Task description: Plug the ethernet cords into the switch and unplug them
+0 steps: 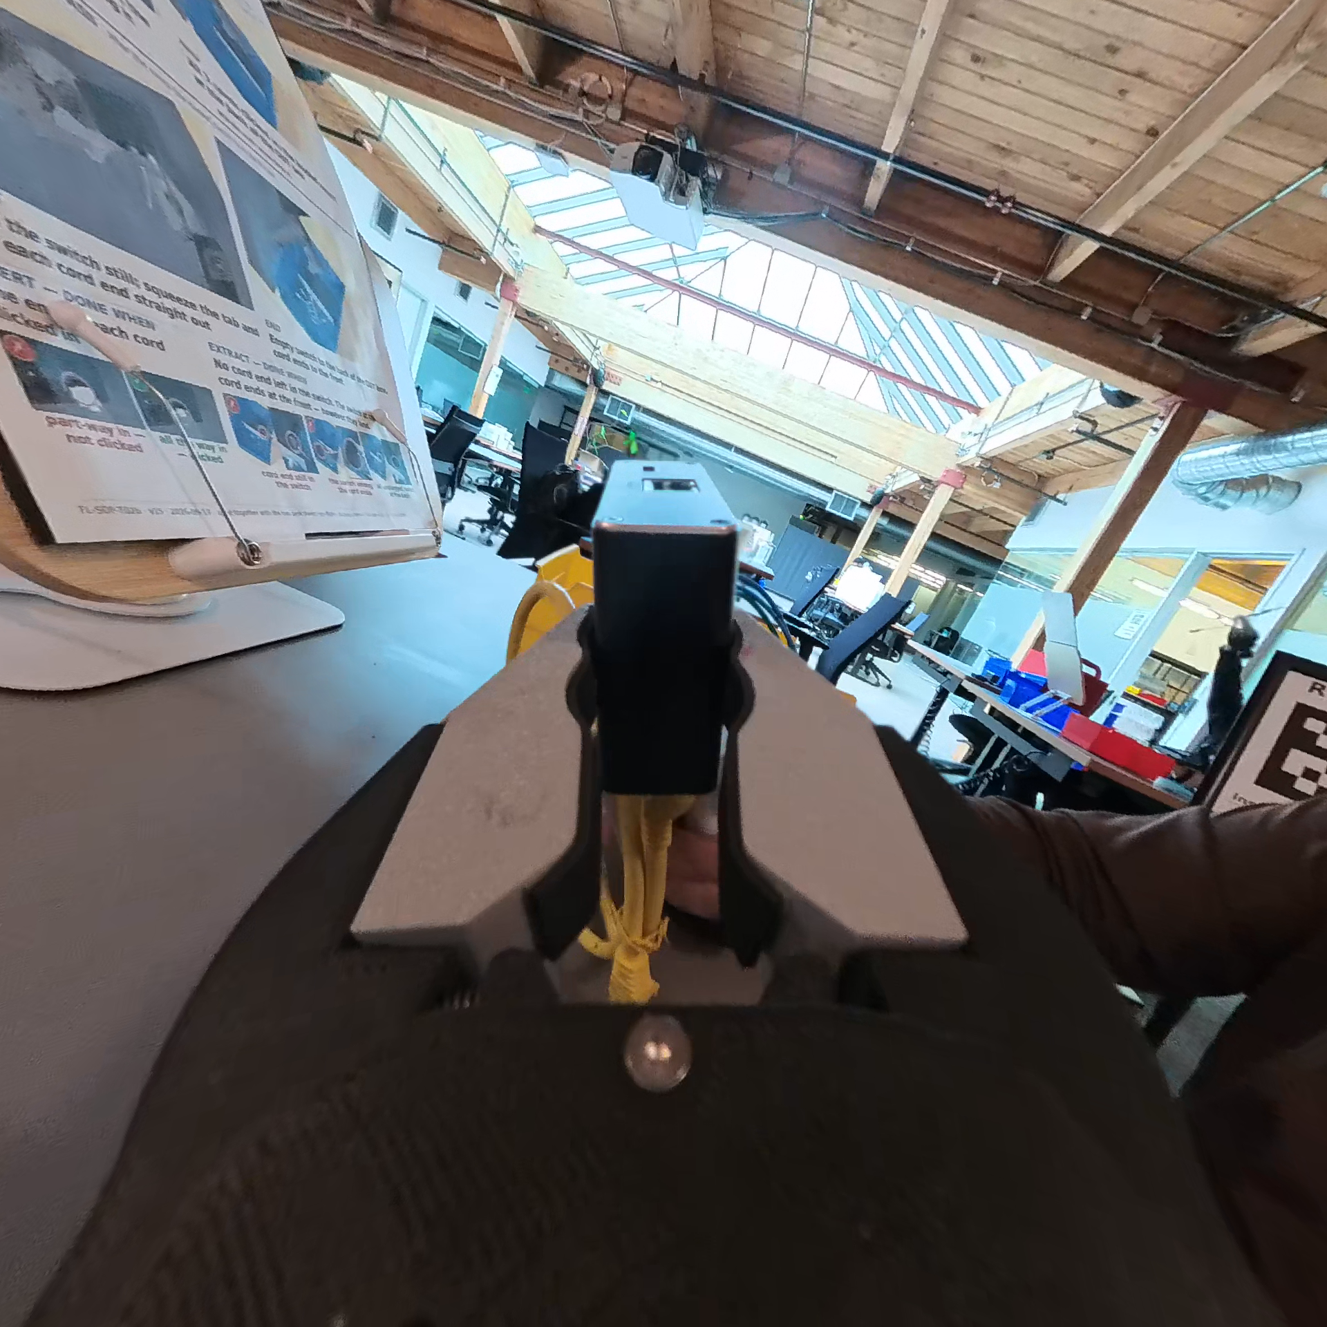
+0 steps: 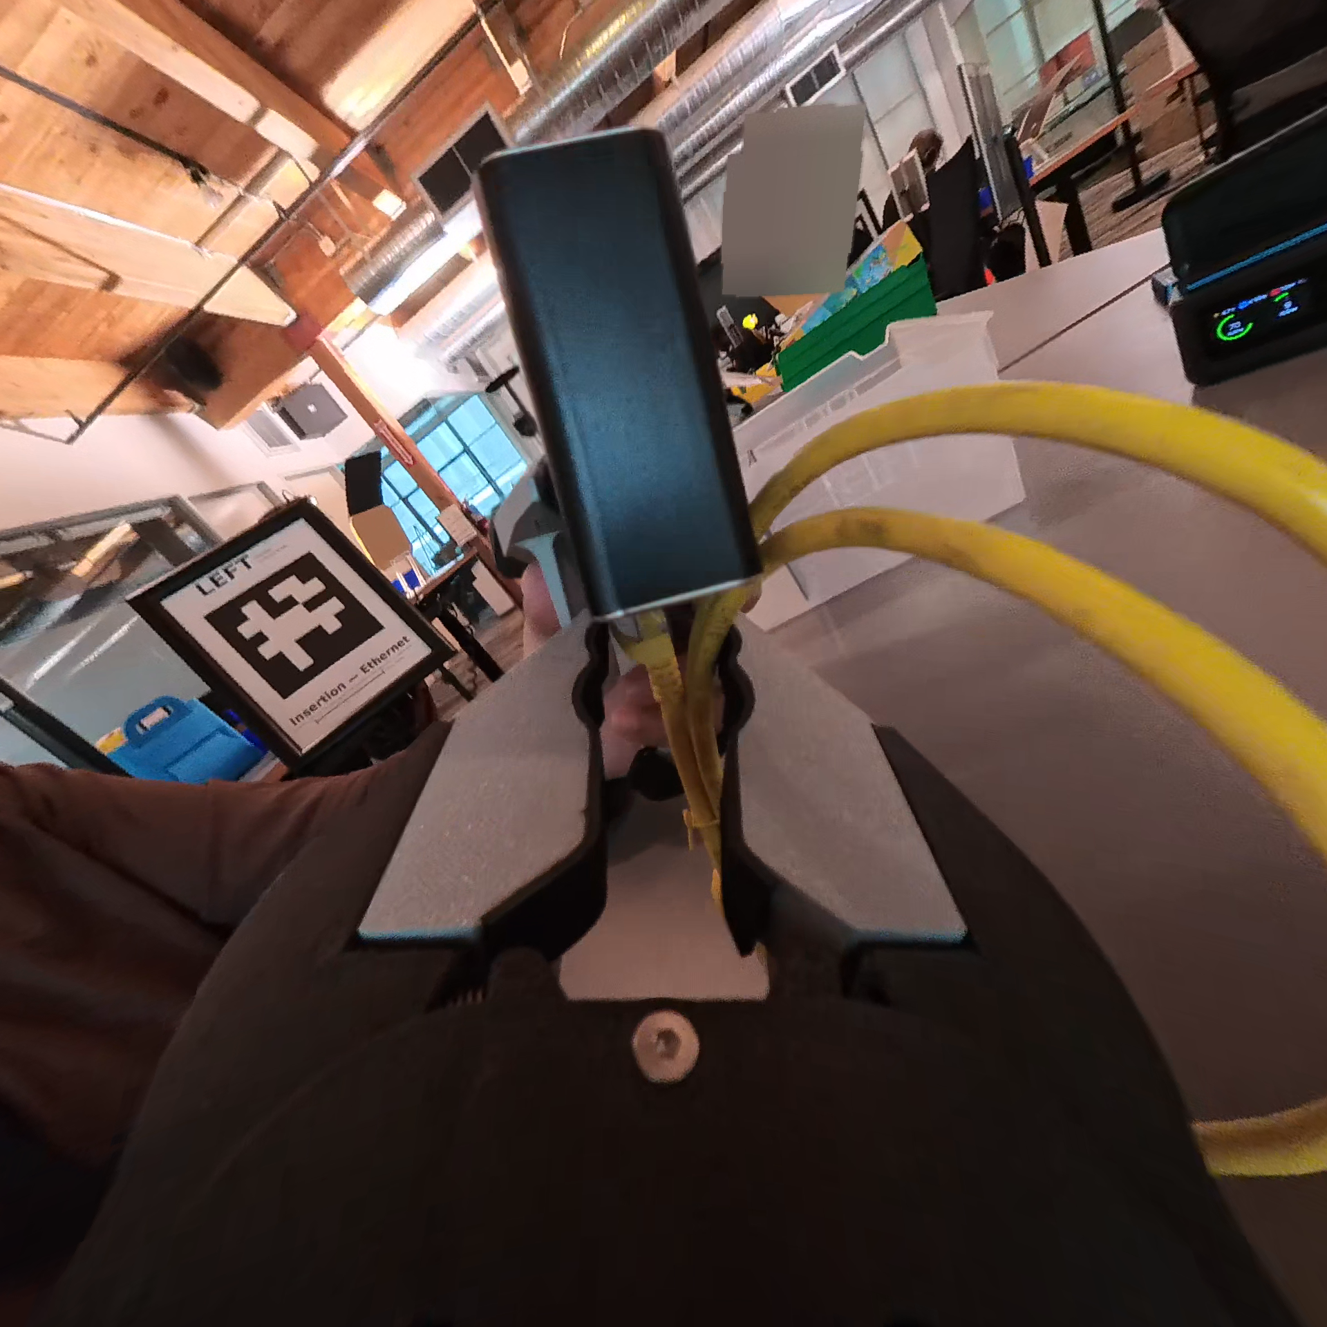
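Note:
The black switch is clamped between the fingers of my left gripper and held above the grey table. In the right wrist view the switch stands tilted, with the left gripper behind its lower part. Two yellow ethernet cords enter its lower end and loop off to the right. My right gripper is closed around the yellow cord ends just below the switch. The cords also show under the switch in the left wrist view.
An instruction sheet on a wooden stand stands at the left of the table. A framed marker sign, a white bin, a green bin and a black device with a lit screen stand around. A brown sleeve is at the right.

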Tool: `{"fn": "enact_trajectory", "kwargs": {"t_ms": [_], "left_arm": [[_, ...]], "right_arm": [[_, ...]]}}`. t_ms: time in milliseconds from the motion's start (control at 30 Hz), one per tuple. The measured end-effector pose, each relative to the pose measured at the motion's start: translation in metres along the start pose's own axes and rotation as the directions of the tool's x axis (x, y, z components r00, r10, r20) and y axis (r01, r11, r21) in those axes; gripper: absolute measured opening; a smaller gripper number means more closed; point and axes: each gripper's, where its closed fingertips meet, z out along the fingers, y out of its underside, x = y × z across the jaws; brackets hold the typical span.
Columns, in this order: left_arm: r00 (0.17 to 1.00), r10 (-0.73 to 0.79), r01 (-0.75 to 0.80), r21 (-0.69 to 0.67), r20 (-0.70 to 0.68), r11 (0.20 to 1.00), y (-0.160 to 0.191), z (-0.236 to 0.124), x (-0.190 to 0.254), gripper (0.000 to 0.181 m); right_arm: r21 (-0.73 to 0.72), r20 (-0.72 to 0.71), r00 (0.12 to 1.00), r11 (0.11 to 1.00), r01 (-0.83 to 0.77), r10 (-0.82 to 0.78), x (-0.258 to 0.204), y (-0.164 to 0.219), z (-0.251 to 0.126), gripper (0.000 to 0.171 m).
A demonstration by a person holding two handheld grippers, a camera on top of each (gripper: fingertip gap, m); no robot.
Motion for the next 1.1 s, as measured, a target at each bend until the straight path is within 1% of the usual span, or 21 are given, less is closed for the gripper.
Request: {"fn": "enact_trajectory", "kwargs": {"t_ms": [133,200,267,367,433,600,633,667,700,733,800,833,867,900,967,1100], "left_arm": [[0.999,-0.027,0.026,0.039,0.022,0.999,-0.004,-0.001,-0.004,0.03],[0.999,-0.037,0.036,0.065,0.02,0.997,-0.006,-0.002,-0.005,0.03],[1.0,-0.009,0.009,0.078,0.002,0.997,-0.008,-0.002,0.001,0.03],[0.998,0.062,-0.059,0.08,-0.032,0.995,-0.012,0.0,0.016,0.031],[0.995,0.098,-0.097,0.044,-0.024,0.994,-0.012,0.0,0.018,0.03],[0.983,0.169,-0.166,-0.053,0.074,0.985,-0.005,-0.005,0.006,0.031],[0.975,0.193,-0.187,-0.064,0.109,0.98,-0.004,-0.005,0.002,0.032],[0.959,0.224,-0.223,-0.029,0.173,0.974,-0.014,-0.009,-0.003,0.03],[0.95,0.242,-0.245,-0.012,0.195,0.969,-0.022,-0.014,-0.003,0.03],[0.946,0.251,-0.263,0.033,0.204,0.964,-0.033,-0.02,0.0,0.031],[0.96,0.222,-0.241,0.101,0.169,0.965,-0.047,-0.03,0.005,0.03],[0.973,0.181,-0.197,0.108,0.14,0.974,-0.048,-0.032,0.004,0.03],[0.98,0.151,-0.167,0.122,0.129,0.978,-0.049,-0.033,0.003,0.031],[0.984,0.136,-0.151,0.137,0.115,0.979,-0.049,-0.033,0.003,0.031],[0.988,0.123,-0.134,0.126,0.093,0.983,-0.045,-0.029,0.004,0.03],[0.977,0.157,-0.164,0.039,0.145,0.986,-0.03,-0.022,-0.005,0.031]], "right_arm": [[0.042,-0.017,1.0,0.999,-0.014,0.014,0.003,-0.003,0.002,0.027],[0.045,-0.03,1.0,0.999,0.007,-0.005,0.002,-0.004,0.004,0.027],[0.029,-0.04,0.998,0.998,0.055,-0.053,-0.001,-0.005,0.004,0.024],[-0.025,-0.022,0.991,0.991,0.132,-0.132,-0.011,-0.008,0.001,0.021],[-0.063,-0.033,0.983,0.982,0.178,-0.18,-0.013,-0.007,0.001,0.021],[-0.211,-0.114,0.946,0.938,0.276,-0.304,-0.001,-0.004,-0.001,0.019],[-0.262,-0.145,0.933,0.922,0.286,-0.331,0.007,0.001,-0.003,0.017],[-0.37,-0.22,0.882,0.872,0.321,-0.418,0.024,0.011,-0.007,0.01],[-0.486,-0.278,0.803,0.798,0.355,-0.526,0.042,0.022,-0.014,0.009],[-0.529,-0.267,0.789,0.768,0.36,-0.554,0.045,0.031,-0.014,0.009],[-0.471,-0.194,0.85,0.807,0.358,-0.49,0.03,0.038,-0.002,0.01],[-0.461,-0.171,0.868,0.817,0.347,-0.466,0.026,0.039,0.001,0.011],[-0.465,-0.166,0.866,0.812,0.352,-0.471,0.025,0.04,0.003,0.012],[-0.474,-0.159,0.858,0.8,0.368,-0.489,0.024,0.041,0.005,0.013],[-0.505,-0.144,0.84,0.769,0.392,-0.524,0.022,0.048,0.007,0.013],[-0.628,-0.169,0.724,0.64,0.444,-0.668,0.036,0.062,-0.001,0.015]]}}
